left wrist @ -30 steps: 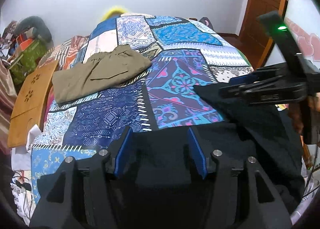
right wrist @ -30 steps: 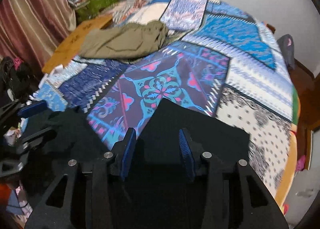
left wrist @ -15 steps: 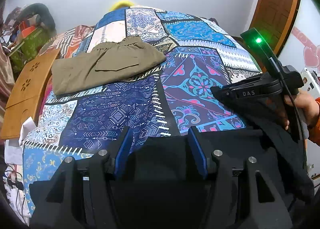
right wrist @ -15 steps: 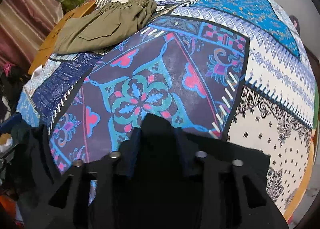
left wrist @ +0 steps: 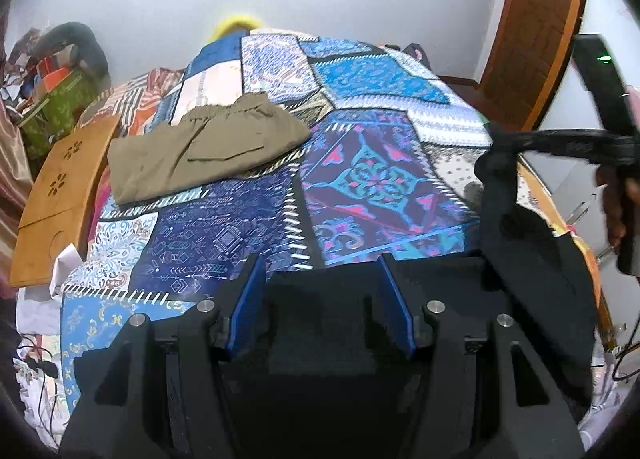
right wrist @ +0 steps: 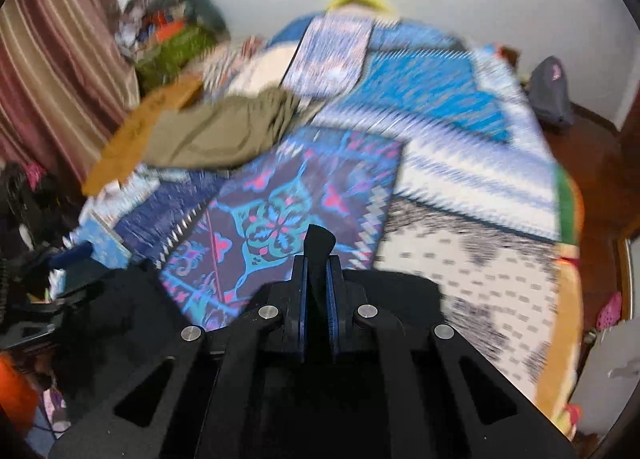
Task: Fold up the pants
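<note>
Bedspread [left wrist: 360,187] centre lies free; olive pants [left wrist: 208,147] beyond.

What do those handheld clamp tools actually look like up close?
Each is matte black plastic. The left gripper has two angular arms with silver screw heads and flat blue pads lining its fingers. The right gripper is built the same way; seen from the left, a black upright block with a small green light stands on it.
</note>
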Motion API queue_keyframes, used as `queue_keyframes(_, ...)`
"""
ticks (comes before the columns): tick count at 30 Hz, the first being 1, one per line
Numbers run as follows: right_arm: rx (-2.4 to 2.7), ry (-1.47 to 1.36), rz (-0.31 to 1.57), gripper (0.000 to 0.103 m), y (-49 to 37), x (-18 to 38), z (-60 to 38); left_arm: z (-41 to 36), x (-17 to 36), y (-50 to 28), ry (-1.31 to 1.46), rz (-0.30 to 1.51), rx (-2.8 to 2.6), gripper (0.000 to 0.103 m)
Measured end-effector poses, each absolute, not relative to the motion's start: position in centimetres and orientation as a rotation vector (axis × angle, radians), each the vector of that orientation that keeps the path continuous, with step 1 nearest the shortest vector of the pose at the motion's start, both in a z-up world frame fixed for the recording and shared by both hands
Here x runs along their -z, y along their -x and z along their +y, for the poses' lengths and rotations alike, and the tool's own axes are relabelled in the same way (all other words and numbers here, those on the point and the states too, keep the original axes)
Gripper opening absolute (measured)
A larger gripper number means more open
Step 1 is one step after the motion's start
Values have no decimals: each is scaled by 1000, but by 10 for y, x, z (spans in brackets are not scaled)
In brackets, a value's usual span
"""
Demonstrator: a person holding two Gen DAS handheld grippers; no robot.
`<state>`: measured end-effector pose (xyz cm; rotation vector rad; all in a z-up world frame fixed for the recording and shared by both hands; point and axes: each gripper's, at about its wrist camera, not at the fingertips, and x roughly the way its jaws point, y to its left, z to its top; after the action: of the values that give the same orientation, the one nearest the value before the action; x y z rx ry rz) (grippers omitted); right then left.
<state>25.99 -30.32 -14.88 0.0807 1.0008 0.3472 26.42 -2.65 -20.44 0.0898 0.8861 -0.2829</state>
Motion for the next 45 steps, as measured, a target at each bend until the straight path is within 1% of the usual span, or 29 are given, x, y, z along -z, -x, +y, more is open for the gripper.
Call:
queue_keyframes(5,-280,-111,905,8,-209,104,-353,-54,187,-243,-103,867,332,57)
queue_keyframes(10,-225,-135,863,8,-154,94,-388,-94,183,-220,-139,879,393,57)
queue_keyframes(16,-169,-191,882,8,-97,115,-423,-142,192,-194,-189,908,474,57)
queue_keyframes(20,-129,-256,936,8,-55,150,-440,-162,203,-186,-206,937,498,57)
queue_keyframes(24,-102,-311,1004,8,-31,187,-451,-177,217,-183,-237,970,500,57)
queue_keyframes(26,-100,-347,1041,10,-24,207,-456,-183,224,-181,-249,988,501,57)
queue_keyframes(27,-91,-347,1069,13,-22,216,-457,-183,227,-181,-254,994,499,57)
queue_keyframes(29,-84,-347,1098,15,-17,229,-458,-186,233,-182,-266,1010,491,57)
queue_keyframes(31,-79,-357,1114,22,-15,233,-464,-187,234,-183,-271,1016,483,57)
queue_keyframes(32,-66,-353,1110,23,-15,231,-467,-186,233,-184,-271,1015,480,57)
queue_keyframes(34,-47,-343,1102,34,-15,226,-475,-186,227,-187,-265,1004,470,57)
queue_keyframes(36,-21,-322,1086,38,-12,219,-483,-185,220,-192,-250,991,465,57)
queue_keyframes(39,34,-274,1061,38,-18,207,-493,-185,210,-201,-241,966,451,57)
queue_keyframes(41,38,-290,1028,38,-23,201,-501,-185,206,-207,-238,957,444,57)
queue_keyframes(45,16,-286,1003,38,-45,200,-499,-185,208,-219,-235,961,425,57)
